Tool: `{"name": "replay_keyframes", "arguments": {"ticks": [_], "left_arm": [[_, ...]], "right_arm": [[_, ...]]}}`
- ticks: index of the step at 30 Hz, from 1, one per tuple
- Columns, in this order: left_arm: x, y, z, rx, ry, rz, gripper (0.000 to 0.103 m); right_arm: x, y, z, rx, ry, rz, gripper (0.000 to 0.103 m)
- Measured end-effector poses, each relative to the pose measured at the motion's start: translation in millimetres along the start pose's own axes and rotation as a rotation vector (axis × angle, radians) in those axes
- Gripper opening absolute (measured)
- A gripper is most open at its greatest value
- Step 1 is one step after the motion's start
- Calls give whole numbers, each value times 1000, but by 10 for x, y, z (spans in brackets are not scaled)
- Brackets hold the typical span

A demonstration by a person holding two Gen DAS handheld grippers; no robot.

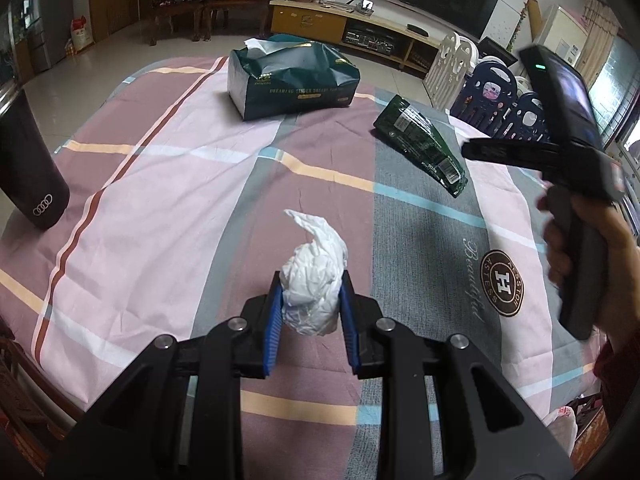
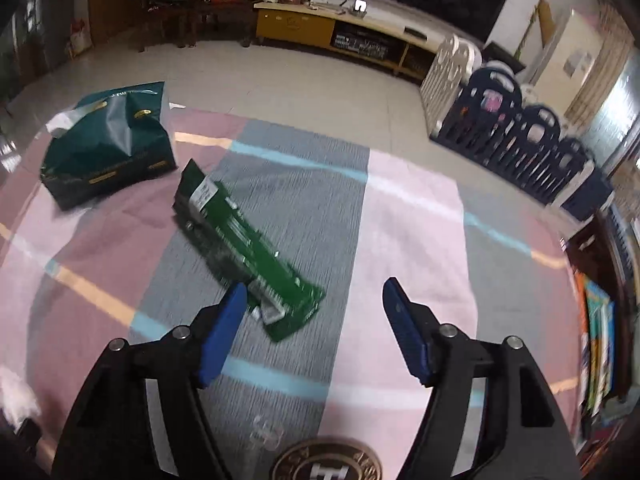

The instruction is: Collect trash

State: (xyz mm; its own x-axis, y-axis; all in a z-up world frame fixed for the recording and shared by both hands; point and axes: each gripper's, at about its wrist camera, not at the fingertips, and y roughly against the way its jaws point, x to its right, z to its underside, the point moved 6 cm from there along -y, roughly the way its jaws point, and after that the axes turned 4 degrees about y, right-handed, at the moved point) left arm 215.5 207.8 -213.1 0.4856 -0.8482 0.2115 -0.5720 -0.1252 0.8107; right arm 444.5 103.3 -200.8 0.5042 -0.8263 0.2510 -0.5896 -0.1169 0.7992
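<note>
A crumpled white tissue wad [image 1: 313, 280] sits between the blue pads of my left gripper [image 1: 310, 292], which is shut on it just above the striped tablecloth [image 1: 168, 200]. A flat green wrapper [image 1: 424, 144] lies on the cloth further back and to the right. In the right wrist view that green wrapper [image 2: 248, 252] lies just ahead of my right gripper [image 2: 312, 292], whose jaws stand wide apart with nothing pressed between them; the wrapper's near end lies by the left fingertip [image 2: 234, 300]. A hand [image 1: 584, 256] holds the right gripper's handle at the right edge of the left wrist view.
A dark green tissue pack [image 1: 292, 76] with a tissue poking out stands at the table's far side. A dark tumbler [image 1: 30, 168] stands at the left edge. Beyond the table are a tiled floor, a TV cabinet [image 2: 320, 28] and a play fence [image 2: 520, 148].
</note>
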Motion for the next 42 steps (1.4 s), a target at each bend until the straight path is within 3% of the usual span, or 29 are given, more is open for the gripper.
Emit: {"name": "replay_keyframes", "arguments": {"ticks": [5, 6, 7, 12, 16, 18, 20, 23, 25, 28, 32, 34, 36, 40, 42], "left_arm": [[-56, -44, -4, -18, 24, 8, 27], [-59, -50, -2, -21, 28, 12, 27], [-63, -55, -1, -23, 30, 13, 27], [-64, -52, -4, -19, 27, 9, 27], [-57, -38, -4, -13, 22, 5, 27], [-54, -30, 0, -12, 22, 5, 27], [-54, -29, 0, -11, 22, 4, 27], [-39, -20, -1, -7, 15, 3, 27], [-33, -5, -2, -2, 11, 1, 27], [-32, 7, 1, 0, 10, -1, 27], [-29, 8, 6, -1, 11, -1, 27], [-28, 7, 7, -2, 11, 1, 27], [-27, -1, 10, -5, 12, 1, 27], [-24, 0, 16, -5, 12, 4, 27], [-29, 7, 19, -3, 13, 3, 27]], "right_arm": [[-179, -469, -147, -58, 45, -22, 70], [-218, -515, -139, -70, 53, -34, 63], [-249, -527, -121, -75, 53, -50, 40], [-313, -339, 8, -100, 26, -182, 14], [-269, 30, 303, -176, -102, -403, 14], [-351, 232, 613, -277, -222, -626, 14], [-382, 369, 936, -384, -318, -775, 15], [-287, 409, 1283, -468, -434, -841, 21], [-56, 430, 1354, -403, -449, -734, 43], [281, 469, 1366, -308, -446, -531, 61], [620, 526, 1386, -240, -455, -339, 62], [650, 596, 1366, -176, -412, -348, 62], [443, 774, 1301, -129, -302, -349, 65], [-132, 769, 1254, -100, -4, -190, 75], [-234, 602, 1286, -120, 38, -137, 75]]}}
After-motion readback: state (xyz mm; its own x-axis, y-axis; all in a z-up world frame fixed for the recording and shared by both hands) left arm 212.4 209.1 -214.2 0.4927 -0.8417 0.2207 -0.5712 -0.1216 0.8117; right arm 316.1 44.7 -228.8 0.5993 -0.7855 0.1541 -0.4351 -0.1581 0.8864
